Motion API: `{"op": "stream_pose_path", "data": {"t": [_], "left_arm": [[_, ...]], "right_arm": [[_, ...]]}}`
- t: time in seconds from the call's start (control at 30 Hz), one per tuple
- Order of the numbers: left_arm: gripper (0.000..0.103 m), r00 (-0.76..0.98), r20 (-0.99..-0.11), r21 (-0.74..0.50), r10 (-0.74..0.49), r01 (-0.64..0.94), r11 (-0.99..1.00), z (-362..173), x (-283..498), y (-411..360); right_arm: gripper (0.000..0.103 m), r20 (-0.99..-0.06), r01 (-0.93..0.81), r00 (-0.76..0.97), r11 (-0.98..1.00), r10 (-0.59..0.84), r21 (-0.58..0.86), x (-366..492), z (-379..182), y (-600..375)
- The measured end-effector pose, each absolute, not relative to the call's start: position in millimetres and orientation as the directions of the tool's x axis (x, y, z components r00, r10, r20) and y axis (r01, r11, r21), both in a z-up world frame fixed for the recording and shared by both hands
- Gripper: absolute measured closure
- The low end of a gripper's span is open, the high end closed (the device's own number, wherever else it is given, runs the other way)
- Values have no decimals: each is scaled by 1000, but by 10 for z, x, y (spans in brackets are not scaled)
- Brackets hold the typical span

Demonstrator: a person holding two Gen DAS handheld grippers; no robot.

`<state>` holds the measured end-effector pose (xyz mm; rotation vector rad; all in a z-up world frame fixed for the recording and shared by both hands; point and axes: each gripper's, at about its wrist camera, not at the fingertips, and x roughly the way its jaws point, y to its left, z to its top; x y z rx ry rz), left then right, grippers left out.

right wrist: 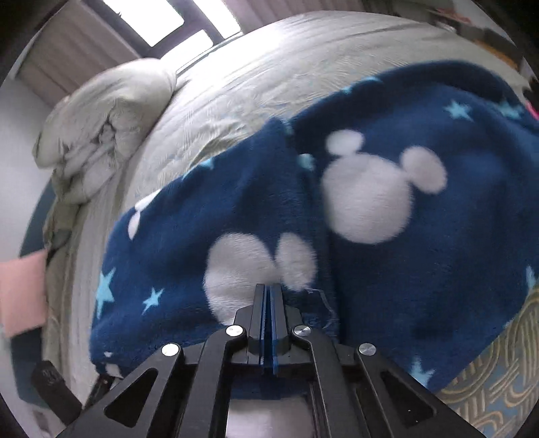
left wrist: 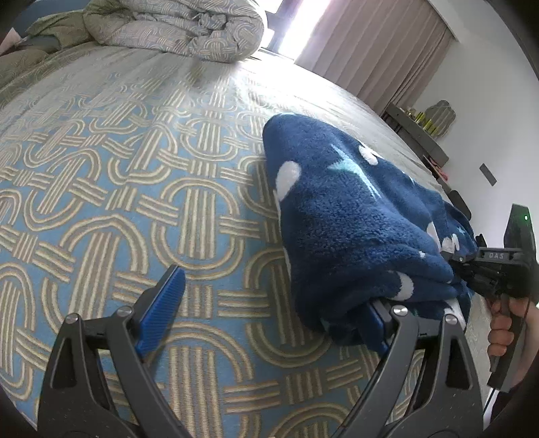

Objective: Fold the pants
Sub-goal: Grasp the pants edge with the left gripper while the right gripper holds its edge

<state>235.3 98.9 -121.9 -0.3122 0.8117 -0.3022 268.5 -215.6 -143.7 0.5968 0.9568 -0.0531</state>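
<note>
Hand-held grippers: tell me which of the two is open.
The left hand-held gripper is open: its blue pads stand wide apart, one tucked under the blue pants. The right hand-held gripper has its pads pressed together at the fabric edge.

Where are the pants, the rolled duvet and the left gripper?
pants point(right wrist: 387, 286), right wrist view, on the blue fleece right of the seam.
duvet point(left wrist: 188, 30), left wrist view, on the roll's top.
left gripper point(left wrist: 269, 303), left wrist view, midway between its fingertips.
</note>
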Motion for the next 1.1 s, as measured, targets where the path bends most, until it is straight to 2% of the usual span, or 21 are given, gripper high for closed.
{"op": "stream_pose_path", "data": {"t": [0.17,0.33,0.47,0.6,0.67,0.73,0.9,1.0,1.07,1.1], "left_arm": [[11,641,-681,-360,-356,130,924,-1208,2239,1074],[11,646,-711,-325,-276,46,945,-1274,1874,1430],[11,699,-676,-311,-236,20,950,-1045,1673,1628],[12,749,-611,-298,-255,80,951,-636,1743,1383],[20,753,-589,-338,-293,100,936,-554,1891,1237],[35,745,-588,-375,-315,93,922,-576,2032,1133],[48,720,-630,-387,-290,32,921,-889,2385,874],[49,679,-687,-342,-260,13,940,-1214,2434,766],[42,657,-714,-309,-242,15,951,-1443,2461,731],[32,669,-703,-315,-241,11,949,-1517,2437,763]], "right_arm": [[103,-757,276,621,848,204,454,2601,-1461,-2129],[103,-694,207,668,828,269,521,2482,-1574,-2232],[103,-626,93,726,861,285,499,2324,-1634,-2209],[103,-583,64,747,839,319,541,2247,-1668,-2268],[103,-564,52,749,818,347,572,2248,-1692,-2314],[103,-538,39,753,790,379,612,2257,-1717,-2361],[103,-491,17,757,739,431,674,2314,-1767,-2414],[103,-477,9,759,725,444,689,2320,-1788,-2438],[103,-467,4,758,712,455,702,2325,-1802,-2455],[103,-463,2,758,707,460,707,2329,-1805,-2463]]}}
